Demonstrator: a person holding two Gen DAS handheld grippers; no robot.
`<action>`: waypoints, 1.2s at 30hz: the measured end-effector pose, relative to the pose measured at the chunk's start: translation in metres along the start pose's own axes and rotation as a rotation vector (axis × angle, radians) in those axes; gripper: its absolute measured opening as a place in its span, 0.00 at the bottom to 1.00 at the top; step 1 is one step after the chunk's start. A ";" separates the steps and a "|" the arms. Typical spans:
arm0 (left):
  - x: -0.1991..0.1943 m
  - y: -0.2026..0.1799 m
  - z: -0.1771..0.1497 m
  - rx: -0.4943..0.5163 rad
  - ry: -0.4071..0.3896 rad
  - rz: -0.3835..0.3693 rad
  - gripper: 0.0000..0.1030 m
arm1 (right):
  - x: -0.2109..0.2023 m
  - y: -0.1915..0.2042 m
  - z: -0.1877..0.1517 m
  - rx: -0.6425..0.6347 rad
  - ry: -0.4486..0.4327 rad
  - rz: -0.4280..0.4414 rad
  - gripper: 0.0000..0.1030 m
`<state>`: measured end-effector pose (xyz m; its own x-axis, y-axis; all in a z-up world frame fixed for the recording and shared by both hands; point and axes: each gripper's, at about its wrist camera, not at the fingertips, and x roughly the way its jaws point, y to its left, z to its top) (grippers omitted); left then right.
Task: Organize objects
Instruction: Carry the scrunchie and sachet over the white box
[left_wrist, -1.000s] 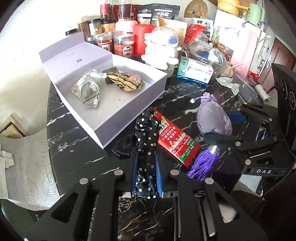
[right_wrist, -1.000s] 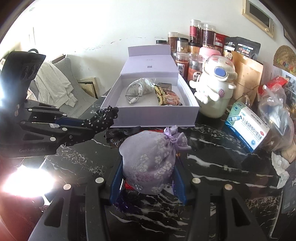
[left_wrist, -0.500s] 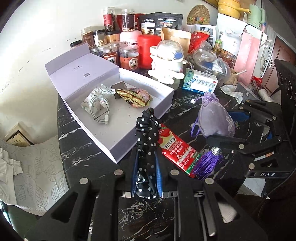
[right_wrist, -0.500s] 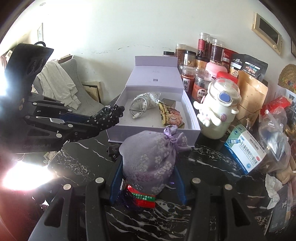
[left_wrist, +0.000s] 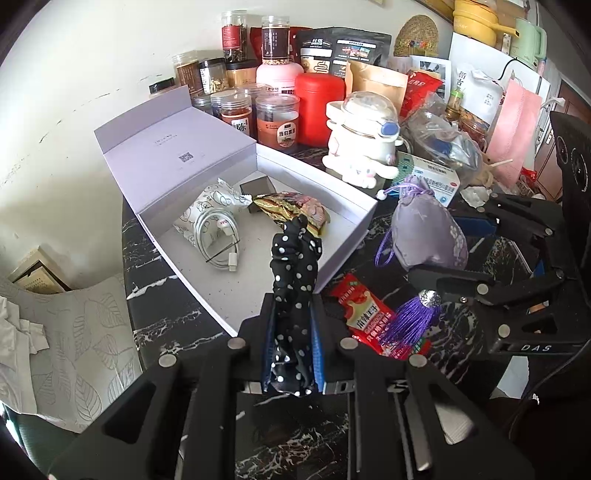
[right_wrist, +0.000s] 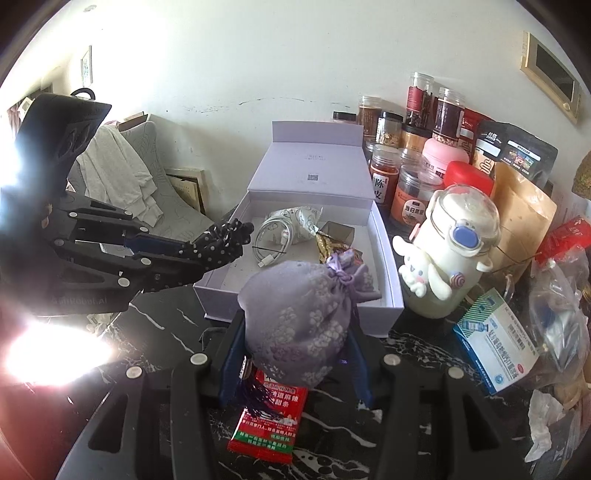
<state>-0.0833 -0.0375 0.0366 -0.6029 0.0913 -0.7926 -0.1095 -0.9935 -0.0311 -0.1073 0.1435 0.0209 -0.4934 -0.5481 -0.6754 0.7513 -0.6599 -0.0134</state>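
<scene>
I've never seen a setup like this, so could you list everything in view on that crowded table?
open box: one, lilac, on the black marble table, lid up.
white cable, patterned white packet, gold snack wrapper, small dark cube: one each, inside the box.
red snack packet: one, on the table before the box.
cartoon bottle: one, white, right of the box.
medicine carton: one, white and teal, farther right.
jars: several, red and brown, behind the box.
polka-dot cloth: one, black, in the left fingers.
pouch: one, purple, tasselled, in the right fingers.
</scene>
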 end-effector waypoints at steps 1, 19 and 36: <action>0.002 0.002 0.002 -0.001 0.001 0.001 0.15 | 0.002 -0.001 0.002 -0.001 0.001 0.001 0.49; 0.045 0.031 0.047 -0.019 0.022 0.011 0.15 | 0.049 -0.031 0.046 0.001 -0.019 0.032 0.49; 0.082 0.071 0.093 -0.045 0.016 0.061 0.15 | 0.103 -0.057 0.093 -0.021 -0.029 0.047 0.49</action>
<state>-0.2140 -0.0939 0.0259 -0.5947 0.0299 -0.8034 -0.0372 -0.9993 -0.0097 -0.2419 0.0769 0.0211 -0.4699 -0.5929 -0.6540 0.7828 -0.6222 0.0016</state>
